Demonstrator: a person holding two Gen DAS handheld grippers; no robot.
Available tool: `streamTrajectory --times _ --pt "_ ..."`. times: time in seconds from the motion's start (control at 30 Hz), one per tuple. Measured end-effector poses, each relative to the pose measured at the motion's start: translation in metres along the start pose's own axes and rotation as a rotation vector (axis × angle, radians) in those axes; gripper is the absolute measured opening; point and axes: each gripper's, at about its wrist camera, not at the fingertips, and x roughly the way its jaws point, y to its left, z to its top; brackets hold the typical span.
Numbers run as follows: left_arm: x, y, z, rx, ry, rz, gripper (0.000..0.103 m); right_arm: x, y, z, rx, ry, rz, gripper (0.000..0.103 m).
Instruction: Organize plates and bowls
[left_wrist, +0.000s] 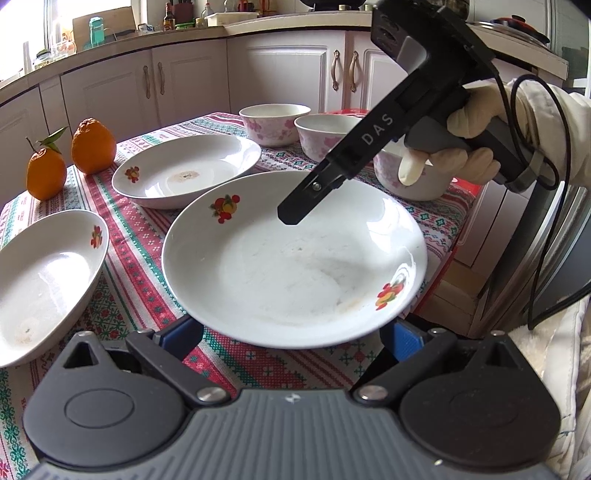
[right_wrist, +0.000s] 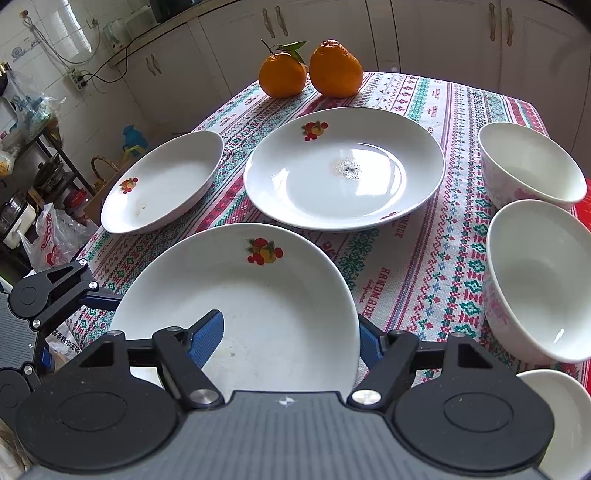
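Three fruit-printed plates lie on the patterned worktop (right_wrist: 461, 110), and the nearest plate (right_wrist: 258, 295) sits at the front edge with the right tongs (right_wrist: 288, 339) pinching its rim, one blue pad inside the dish, the other outside. The left tongs (left_wrist: 291, 336) stand spread, the plate's near rim just between their pads without contact. My worry: glazed china held by one edge could pivot or slip when lifted, clipping the middle plate (right_wrist: 343, 170) or the bowls (right_wrist: 535, 273) crowded close at the right.
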Motion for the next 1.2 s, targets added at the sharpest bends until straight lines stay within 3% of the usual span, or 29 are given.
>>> streamTrajectory --times 0.63,1.2 --pt "-0.017 0.011 -0.001 -0.012 -0.014 0.010 0.101 0.000 0.016 0.010 -0.017 -0.007 0.008 0.080" --pt "-0.058 0.055 0.008 -0.047 -0.052 0.084 0.101 0.016 0.053 0.065 -0.093 -0.028 0.059 0.080"
